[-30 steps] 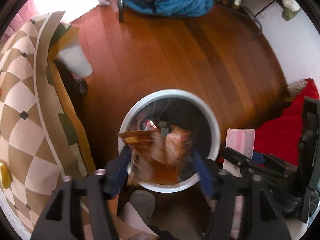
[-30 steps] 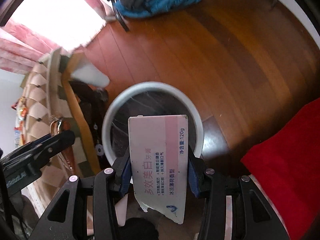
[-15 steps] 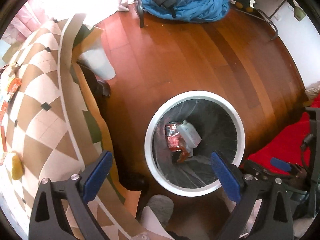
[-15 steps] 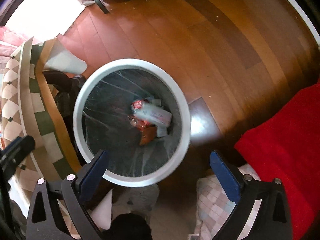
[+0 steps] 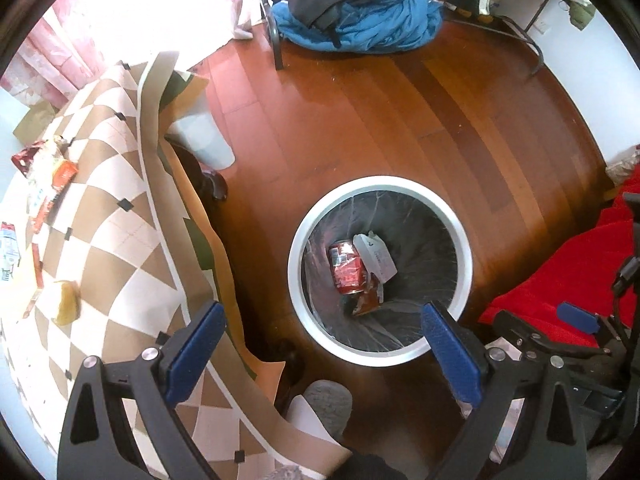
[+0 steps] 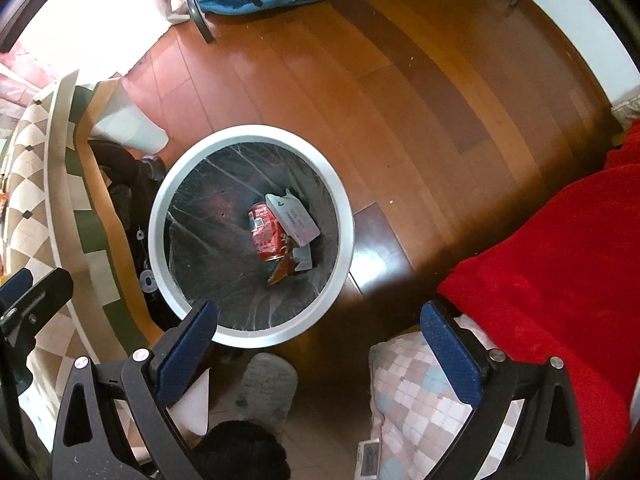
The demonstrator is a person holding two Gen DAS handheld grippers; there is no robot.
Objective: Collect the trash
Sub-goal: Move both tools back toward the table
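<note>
white rim (image 5: 304, 216) runs all the way round the trash bin (image 6: 160, 248), and the bin stands on the brown wood floor (image 5: 360, 120). the bin is the big landmark here. its mouth is wide open, with a dark bag lining the inside. the floor past the far side of the bin is bare wood up to a blue blanket (image 5: 360, 28). on one side of the bin hangs the edge of a checked tablecloth (image 5: 120, 220), close to the rim. on the other side of the bin is a red blanket (image 6: 540, 260), a little apart from the rim.

down at the bottom of the bin lies the trash. a red can (image 5: 347, 268) lies on its side, with its long way pointing from the far side of the bin to the near side. a white box (image 6: 294, 216) lies tilted just beside the can and touches it. an orange wrapper (image 6: 282, 268) pokes out from under the can, toward the near rim.

more wrappers (image 5: 48, 176) lie on the tablecloth, well apart from the bin.

the left gripper (image 5: 320, 344) hangs over the near rim of the bin and looks down. its blue pads (image 5: 196, 344) are spread wide with nothing between them. the right gripper (image 6: 320, 344) hangs above the near rim too, looking down, pads spread wide and holding nothing.
</note>
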